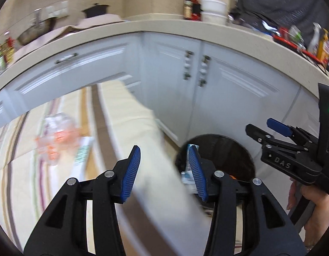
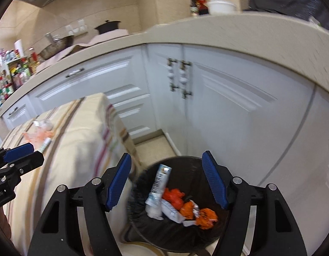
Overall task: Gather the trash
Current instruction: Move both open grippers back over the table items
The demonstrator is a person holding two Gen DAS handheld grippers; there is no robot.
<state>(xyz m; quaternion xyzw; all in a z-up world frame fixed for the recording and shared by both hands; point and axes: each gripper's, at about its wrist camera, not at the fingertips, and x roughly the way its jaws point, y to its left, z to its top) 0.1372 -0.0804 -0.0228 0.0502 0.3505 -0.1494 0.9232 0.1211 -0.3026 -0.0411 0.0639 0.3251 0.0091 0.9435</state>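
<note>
The bin (image 2: 181,202) stands on the floor before the corner cabinets (image 2: 207,106), just right of the cloth-covered table (image 2: 79,149). Wrappers (image 2: 185,209) lie in the bin. More trash (image 2: 39,132) lies on the table, well left of the bin.

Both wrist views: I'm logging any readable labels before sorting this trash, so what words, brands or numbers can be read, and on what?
"DAS": raised letters on the right gripper body, seen in the left wrist view.
"oooLAI", cut off at the frame edge: on the left gripper body, right wrist view.
Tube in the black bin: print and barcode, too blurred to read.
Orange wrappers: unreadable.
Counter bottles: labels too small and blurred.
</note>
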